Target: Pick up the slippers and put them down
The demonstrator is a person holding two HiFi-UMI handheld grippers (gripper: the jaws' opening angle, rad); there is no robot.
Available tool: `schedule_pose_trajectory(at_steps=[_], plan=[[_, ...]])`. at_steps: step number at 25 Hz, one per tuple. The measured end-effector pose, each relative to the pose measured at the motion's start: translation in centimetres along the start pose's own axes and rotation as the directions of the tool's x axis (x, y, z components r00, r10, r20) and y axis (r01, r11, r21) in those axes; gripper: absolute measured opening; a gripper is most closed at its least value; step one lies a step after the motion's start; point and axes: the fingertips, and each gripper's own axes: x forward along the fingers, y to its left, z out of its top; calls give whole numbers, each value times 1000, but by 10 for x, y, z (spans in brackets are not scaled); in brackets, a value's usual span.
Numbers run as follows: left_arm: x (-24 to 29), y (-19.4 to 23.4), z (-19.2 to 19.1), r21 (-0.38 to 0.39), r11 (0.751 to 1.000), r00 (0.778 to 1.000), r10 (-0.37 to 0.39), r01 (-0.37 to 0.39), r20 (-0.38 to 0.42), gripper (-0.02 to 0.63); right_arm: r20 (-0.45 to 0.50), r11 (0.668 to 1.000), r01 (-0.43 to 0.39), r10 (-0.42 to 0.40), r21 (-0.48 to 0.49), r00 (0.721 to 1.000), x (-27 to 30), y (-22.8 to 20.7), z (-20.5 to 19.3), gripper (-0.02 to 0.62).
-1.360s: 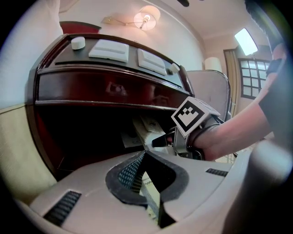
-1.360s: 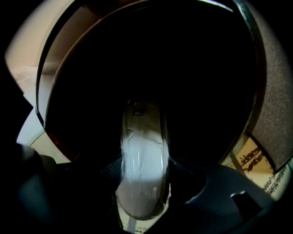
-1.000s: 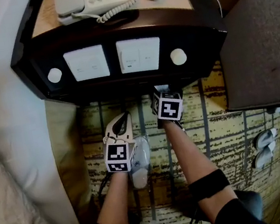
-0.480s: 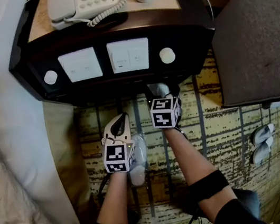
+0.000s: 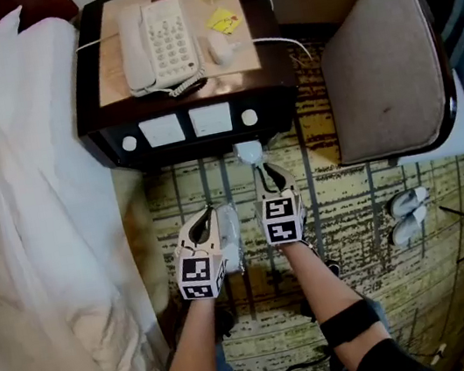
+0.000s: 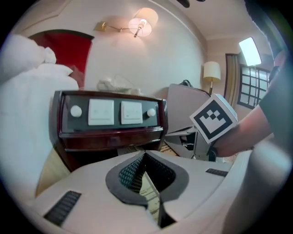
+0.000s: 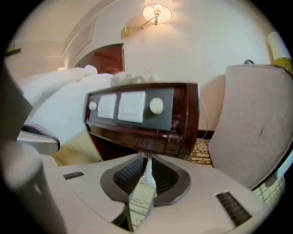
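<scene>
My left gripper (image 5: pixel 205 219) is shut on a pale slipper (image 5: pixel 230 235) that hangs along its right side above the carpet. In the left gripper view its jaws (image 6: pixel 145 157) meet on a thin patterned edge (image 6: pixel 151 194). My right gripper (image 5: pixel 267 172) has just been closing its jaws, and a white slipper (image 5: pixel 248 152) is between them, just in front of the nightstand (image 5: pixel 194 123). The right gripper view shows the pads (image 7: pixel 147 160) pressing on the slipper's thin white edge (image 7: pixel 141 201). Both grippers point toward the nightstand's front panel.
A telephone (image 5: pixel 153 47) sits on the nightstand. A bed with white bedding (image 5: pixel 36 232) fills the left side. A padded chair (image 5: pixel 384 64) stands at the right. Another pair of slippers (image 5: pixel 406 216) lies on the patterned carpet (image 5: pixel 355 229) near the chair.
Both grippers have lifted up from the carpet by the nightstand's base, each with a slipper. The right gripper's jaws closed on the white slipper. The head view now takes in more of the room.
</scene>
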Motion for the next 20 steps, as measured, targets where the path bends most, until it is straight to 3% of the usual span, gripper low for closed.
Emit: schedule_pose_trajectory(at_steps=[3, 13, 20], plan=[[-53, -19, 50, 14, 1000, 1000, -14, 14, -19, 2, 11, 999, -29, 28, 14, 1000, -69, 1, 52, 2], [-239, -84, 239, 62, 998, 1000, -19, 19, 2, 2, 132, 984, -173, 178, -52, 975, -303, 8, 250, 2], [-327, -111, 324, 91, 996, 996, 1, -9, 84, 2, 178, 964, -241, 258, -111, 950, -414, 14, 314, 2]])
